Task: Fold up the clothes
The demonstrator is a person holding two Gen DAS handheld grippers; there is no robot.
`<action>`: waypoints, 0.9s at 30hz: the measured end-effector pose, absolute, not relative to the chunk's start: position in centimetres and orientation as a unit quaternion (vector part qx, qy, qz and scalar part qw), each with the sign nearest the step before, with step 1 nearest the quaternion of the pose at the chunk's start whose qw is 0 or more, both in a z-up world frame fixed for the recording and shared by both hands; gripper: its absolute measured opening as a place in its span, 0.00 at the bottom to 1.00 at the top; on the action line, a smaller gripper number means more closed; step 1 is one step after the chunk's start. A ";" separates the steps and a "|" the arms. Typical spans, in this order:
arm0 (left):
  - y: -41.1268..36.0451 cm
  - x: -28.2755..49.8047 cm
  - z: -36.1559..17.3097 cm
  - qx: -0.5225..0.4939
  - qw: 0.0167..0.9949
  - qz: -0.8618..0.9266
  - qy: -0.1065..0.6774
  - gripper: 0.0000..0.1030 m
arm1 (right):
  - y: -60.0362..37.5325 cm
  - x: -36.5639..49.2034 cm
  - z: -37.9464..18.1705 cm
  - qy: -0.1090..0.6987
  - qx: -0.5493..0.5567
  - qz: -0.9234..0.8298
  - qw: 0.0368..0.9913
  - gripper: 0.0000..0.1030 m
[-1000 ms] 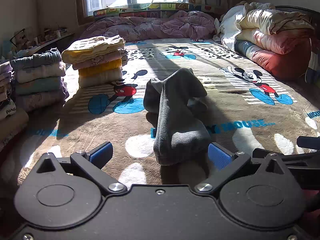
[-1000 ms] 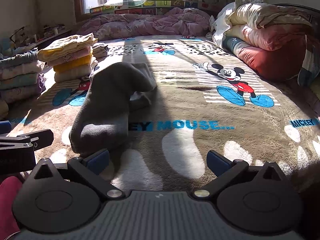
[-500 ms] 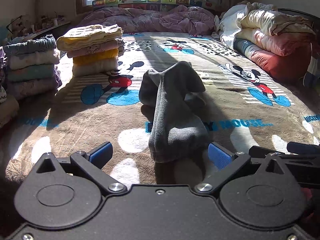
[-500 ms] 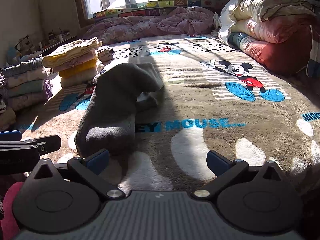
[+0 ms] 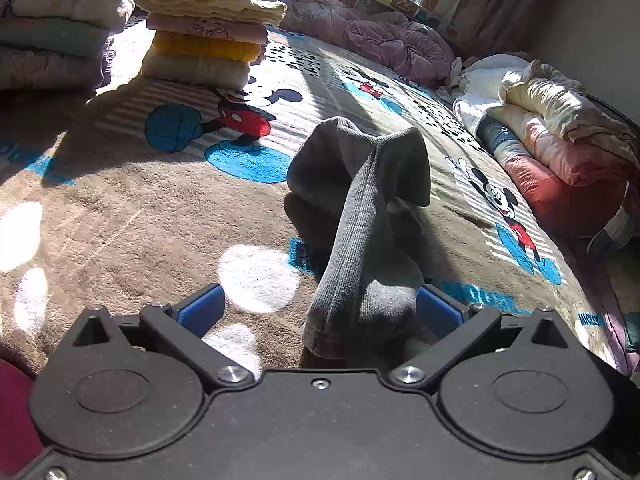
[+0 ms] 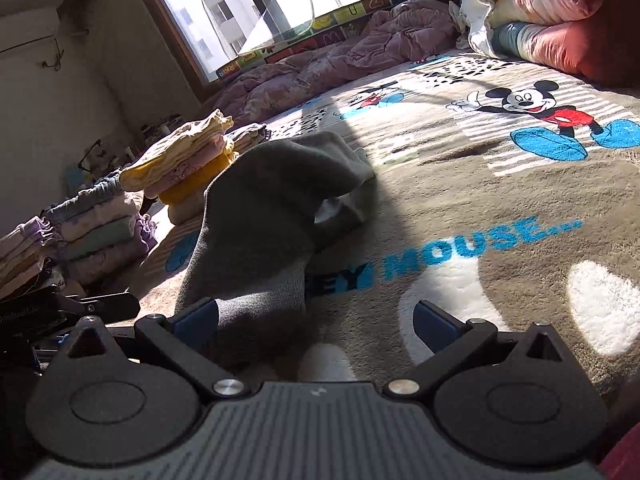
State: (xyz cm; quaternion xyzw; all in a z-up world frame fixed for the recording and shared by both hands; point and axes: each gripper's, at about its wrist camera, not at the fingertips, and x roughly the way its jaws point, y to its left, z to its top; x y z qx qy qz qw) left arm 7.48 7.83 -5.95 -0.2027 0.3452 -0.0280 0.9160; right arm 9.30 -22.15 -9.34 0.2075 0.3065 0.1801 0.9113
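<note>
The left gripper (image 5: 318, 312) stands wide open and holds nothing; the near end of the rumpled dark grey knitted garment (image 5: 360, 216) lies between its blue-padded fingers (image 5: 438, 312), just beside the right-hand pad, while the left pad (image 5: 200, 312) sits over bare blanket. The right gripper (image 6: 316, 322) is spread just as wide and also grips nothing; the same grey end (image 6: 260, 240) rests against its left pad (image 6: 196, 320), and its right pad is well clear of the cloth. Both tools hover low over the near edge of the brown plush Mickey Mouse blanket (image 5: 120, 220), tilted, pointing across the bed.

The garment humps up towards the blanket's middle. Only the right view shows the other gripper's black body, at its left edge. Only the left view shows the garment's pale inner tag clearly.

Farther back, near the blanket's left edge, stands a stack of folded yellow, pink and cream clothes (image 5: 208, 28), beside a second folded pile (image 5: 56, 20). A crumpled mauve quilt (image 6: 328, 60) lies along the far edge under the window (image 6: 260, 4), with rolled bedding (image 5: 560, 132) at the right edge.
</note>
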 end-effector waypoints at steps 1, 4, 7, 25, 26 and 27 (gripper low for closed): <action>8.3 7.6 -6.2 -0.213 0.916 -0.028 0.340 1.00 | -22.3 10.1 -9.8 0.308 0.217 0.184 0.908 0.99; 9.6 8.5 -7.0 -0.240 0.910 -0.024 0.337 1.00 | -22.9 13.1 -11.1 0.325 0.243 0.192 0.893 0.99; 10.7 9.5 -7.9 -0.277 0.899 -0.032 0.337 0.99 | -23.2 15.3 -12.6 0.328 0.293 0.219 0.871 0.99; 10.3 10.6 -12.3 -0.297 0.880 -0.069 0.363 0.99 | -20.2 17.0 -14.1 0.312 0.324 0.340 0.826 0.16; 10.3 10.5 -12.3 -0.297 0.881 -0.070 0.363 0.99 | -20.7 17.0 -13.9 0.307 0.334 0.341 0.823 0.15; 10.3 10.5 -12.4 -0.296 0.881 -0.071 0.363 0.99 | -21.4 17.0 -13.7 0.299 0.345 0.342 0.821 0.13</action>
